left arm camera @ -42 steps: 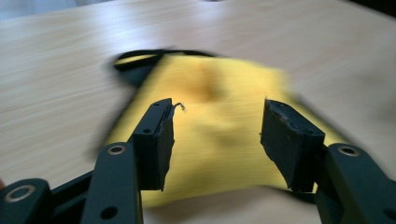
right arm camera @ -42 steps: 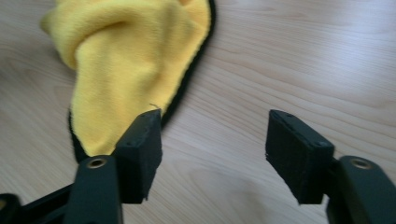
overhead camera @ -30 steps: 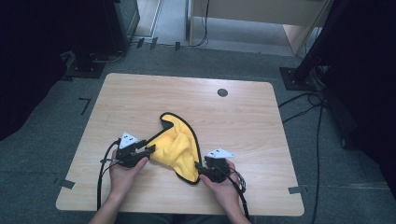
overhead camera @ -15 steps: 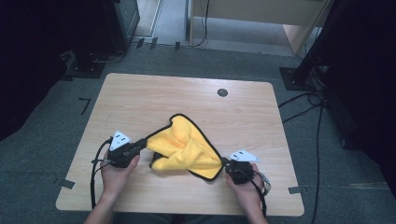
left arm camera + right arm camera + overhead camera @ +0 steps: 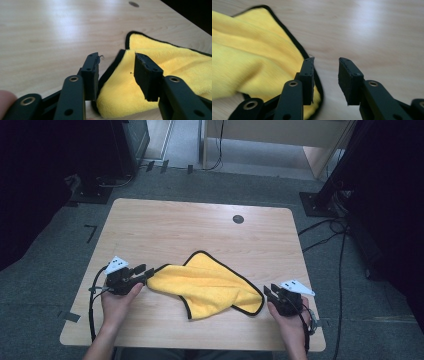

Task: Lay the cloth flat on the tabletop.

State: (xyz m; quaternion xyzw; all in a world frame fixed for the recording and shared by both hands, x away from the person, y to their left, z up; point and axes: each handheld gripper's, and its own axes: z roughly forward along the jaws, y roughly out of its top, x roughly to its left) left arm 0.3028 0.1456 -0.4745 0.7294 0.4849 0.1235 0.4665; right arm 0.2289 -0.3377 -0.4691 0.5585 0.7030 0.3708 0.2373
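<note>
The desk (image 5: 170, 227) is a pale wooden top with rounded corners, standing on grey carpet; dark stands and loose cables lie on the floor at both sides, and a small round dark cap (image 5: 238, 219) sits near the desk's far edge. At the left of the high view the left gripper (image 5: 142, 272) lies low over the near-left part of the desk, pointing right toward the yellow cloth (image 5: 210, 285); its fingers (image 5: 91, 72) have just been opening and stand apart, with the cloth's black-edged corner lying between them, unpressed. The cloth lies crumpled and partly folded on the near middle of the desk, between the two grippers, its black hem running round it. At the right, the right gripper (image 5: 268, 292) sits just beside the cloth's right corner; its fingers (image 5: 308, 75) have likewise just been opening and stand apart over bare wood, the cloth's hem passing under the left one. The high view gives the room and both forearms; the left gripper view shows a frayed thread at one fingertip and the cloth's plush nap; the right gripper view shows the cloth's ribbed weave.
</note>
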